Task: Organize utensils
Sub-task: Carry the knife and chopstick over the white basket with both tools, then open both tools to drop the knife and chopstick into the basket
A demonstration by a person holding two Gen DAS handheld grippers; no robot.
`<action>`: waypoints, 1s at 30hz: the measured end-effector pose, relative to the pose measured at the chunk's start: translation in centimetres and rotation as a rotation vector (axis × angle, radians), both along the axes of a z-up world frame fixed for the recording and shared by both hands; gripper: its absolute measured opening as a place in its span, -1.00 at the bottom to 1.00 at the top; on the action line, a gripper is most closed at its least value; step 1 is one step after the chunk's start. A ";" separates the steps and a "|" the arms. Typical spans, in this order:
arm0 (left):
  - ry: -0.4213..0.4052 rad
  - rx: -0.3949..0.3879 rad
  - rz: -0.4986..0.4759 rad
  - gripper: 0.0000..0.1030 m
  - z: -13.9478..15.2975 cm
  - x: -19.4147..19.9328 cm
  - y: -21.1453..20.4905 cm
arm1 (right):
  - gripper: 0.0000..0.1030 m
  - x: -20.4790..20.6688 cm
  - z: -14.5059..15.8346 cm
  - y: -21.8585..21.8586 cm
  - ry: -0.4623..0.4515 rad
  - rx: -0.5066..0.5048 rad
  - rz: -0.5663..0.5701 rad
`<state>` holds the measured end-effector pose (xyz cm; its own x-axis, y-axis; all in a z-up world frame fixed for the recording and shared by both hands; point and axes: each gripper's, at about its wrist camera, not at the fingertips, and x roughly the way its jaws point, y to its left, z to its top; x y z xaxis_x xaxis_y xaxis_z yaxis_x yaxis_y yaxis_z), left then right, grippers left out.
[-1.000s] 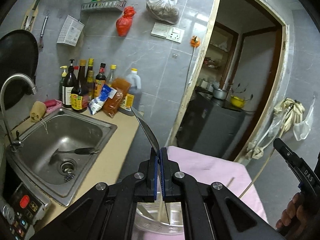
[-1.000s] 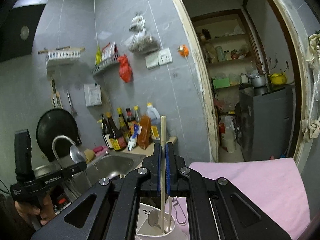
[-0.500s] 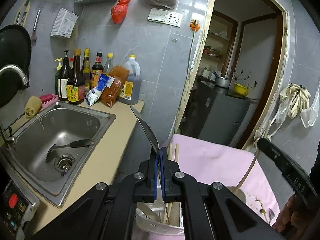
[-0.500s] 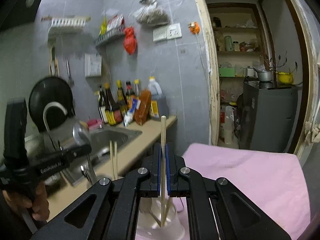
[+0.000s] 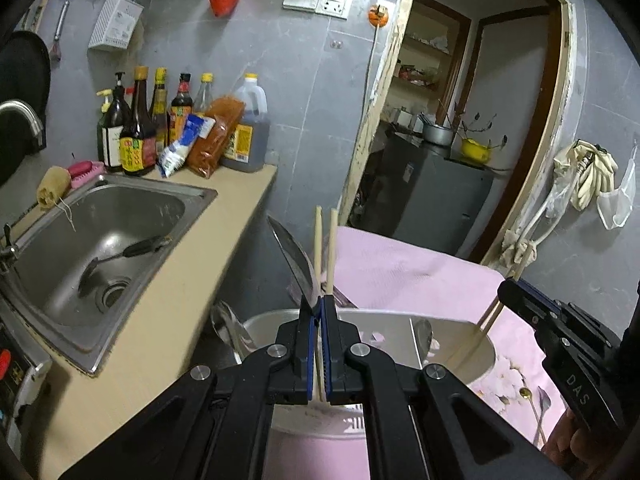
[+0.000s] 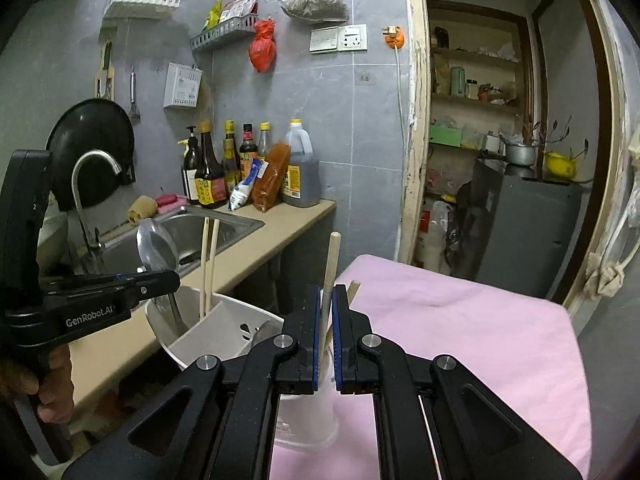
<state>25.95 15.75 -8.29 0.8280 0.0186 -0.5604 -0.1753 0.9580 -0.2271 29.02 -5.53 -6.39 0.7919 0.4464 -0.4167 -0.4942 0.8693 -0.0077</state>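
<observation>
A white utensil holder (image 6: 208, 336) stands on the pink cloth (image 6: 460, 320) by the counter edge. My left gripper (image 5: 319, 312) is shut on a metal spoon (image 5: 294, 256), bowl up; the right wrist view shows that spoon (image 6: 156, 246) reaching down into the holder from the left gripper (image 6: 172, 278). Two wooden chopsticks (image 5: 324, 248) stand upright in the holder just beyond it. My right gripper (image 6: 326, 292) is shut on one wooden chopstick (image 6: 332, 264) whose lower end sits inside the holder. In the left wrist view the right gripper (image 5: 506, 286) comes in from the right.
A steel sink (image 5: 100, 240) with a black-handled utensil lies to the left in the beige counter (image 5: 192, 280). Sauce bottles (image 5: 140, 132) line the wall behind it. Other spoons (image 5: 224, 320) rest in the holder. An open doorway (image 6: 480, 160) is behind the table.
Both grippers have sunk toward the holder, carrying the spoon and the chopstick down into it. The two standing chopsticks and the holder's rim have come into view.
</observation>
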 end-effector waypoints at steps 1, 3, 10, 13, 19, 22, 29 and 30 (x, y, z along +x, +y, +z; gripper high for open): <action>0.005 -0.004 -0.005 -0.92 -0.2 0.0 -0.1 | -0.89 -0.2 0.0 -0.1 -0.004 -0.011 -0.010; 0.016 -0.012 -0.020 -0.91 -0.4 0.0 -0.6 | -0.89 -0.3 0.2 -0.5 -0.001 -0.019 -0.019; 0.031 -0.031 -0.051 -0.89 -1.0 -0.1 -2.0 | -0.87 -0.4 0.2 -1.3 0.035 -0.010 -0.012; 0.040 -0.026 -0.048 -0.88 -1.2 -0.1 -2.1 | -0.87 -0.5 -0.3 -1.2 0.060 -0.006 -0.010; 0.057 -0.050 -0.053 -0.88 -1.1 -0.5 -1.6 | -0.86 -0.5 -1.0 -1.4 0.100 0.016 -0.013; 0.055 -0.061 -0.041 -0.88 -1.1 -0.8 -1.2 | -0.86 -0.5 -1.2 -1.6 0.116 0.023 -0.017; 0.036 -0.068 -0.037 -0.88 -0.5 -1.1 -0.8 | -0.85 -0.9 -1.4 -2.2 0.128 0.044 -0.029; 0.031 -0.064 -0.035 -0.87 -0.4 -1.2 -0.8 | -0.85 -0.9 -1.3 -2.3 0.127 0.045 -0.031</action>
